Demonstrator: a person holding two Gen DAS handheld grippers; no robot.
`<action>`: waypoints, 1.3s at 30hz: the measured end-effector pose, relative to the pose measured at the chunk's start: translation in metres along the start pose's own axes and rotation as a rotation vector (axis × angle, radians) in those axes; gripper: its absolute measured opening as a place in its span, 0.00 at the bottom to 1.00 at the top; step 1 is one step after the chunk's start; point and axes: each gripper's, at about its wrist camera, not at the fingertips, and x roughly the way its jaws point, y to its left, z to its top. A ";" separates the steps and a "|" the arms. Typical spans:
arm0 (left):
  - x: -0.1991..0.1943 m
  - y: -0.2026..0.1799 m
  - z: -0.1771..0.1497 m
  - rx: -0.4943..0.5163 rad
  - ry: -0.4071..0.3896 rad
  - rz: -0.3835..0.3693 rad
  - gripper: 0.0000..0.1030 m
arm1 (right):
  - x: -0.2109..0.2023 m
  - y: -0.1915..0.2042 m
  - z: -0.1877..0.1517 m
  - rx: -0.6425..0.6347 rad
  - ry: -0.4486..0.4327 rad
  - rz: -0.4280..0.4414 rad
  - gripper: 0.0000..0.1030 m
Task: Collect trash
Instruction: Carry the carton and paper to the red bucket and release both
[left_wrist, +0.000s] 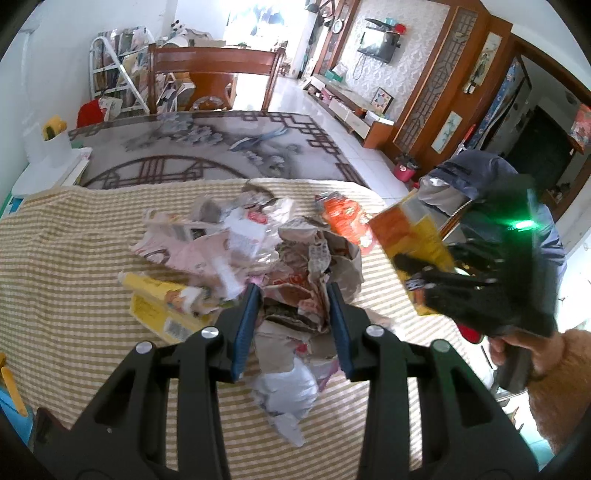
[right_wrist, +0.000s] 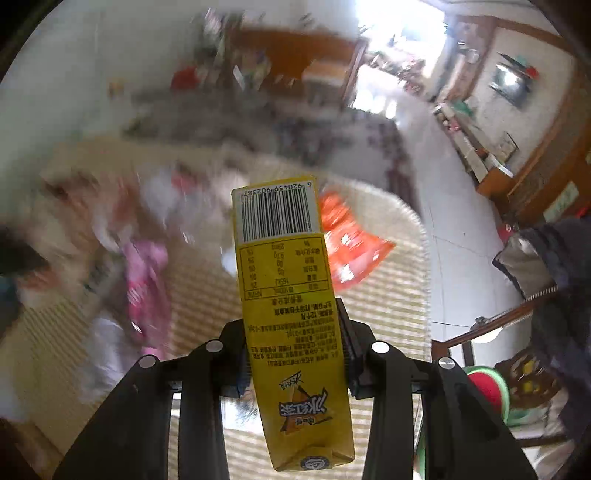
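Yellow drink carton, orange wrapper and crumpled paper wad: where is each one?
yellow drink carton (right_wrist: 277, 218): right wrist view, barcode end.
orange wrapper (left_wrist: 345, 218): left wrist view, its middle.
crumpled paper wad (left_wrist: 295, 291): left wrist view, between the blue pads.

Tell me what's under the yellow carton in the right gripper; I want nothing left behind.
Beneath the yellow carton only the striped cloth shows; an orange wrapper lies behind it. What the carton covers is hidden.

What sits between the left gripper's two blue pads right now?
A crumpled paper wad, pinched by the left gripper, above the striped cloth; left wrist view.
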 end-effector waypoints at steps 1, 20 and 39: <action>0.002 -0.005 0.001 0.006 -0.001 -0.005 0.35 | -0.009 -0.005 0.000 0.020 -0.019 0.006 0.35; 0.111 -0.240 0.021 0.237 0.111 -0.297 0.35 | -0.078 -0.224 -0.140 0.645 -0.046 -0.122 0.36; 0.143 -0.339 0.021 0.363 0.140 -0.322 0.70 | -0.084 -0.311 -0.183 0.765 -0.068 -0.184 0.60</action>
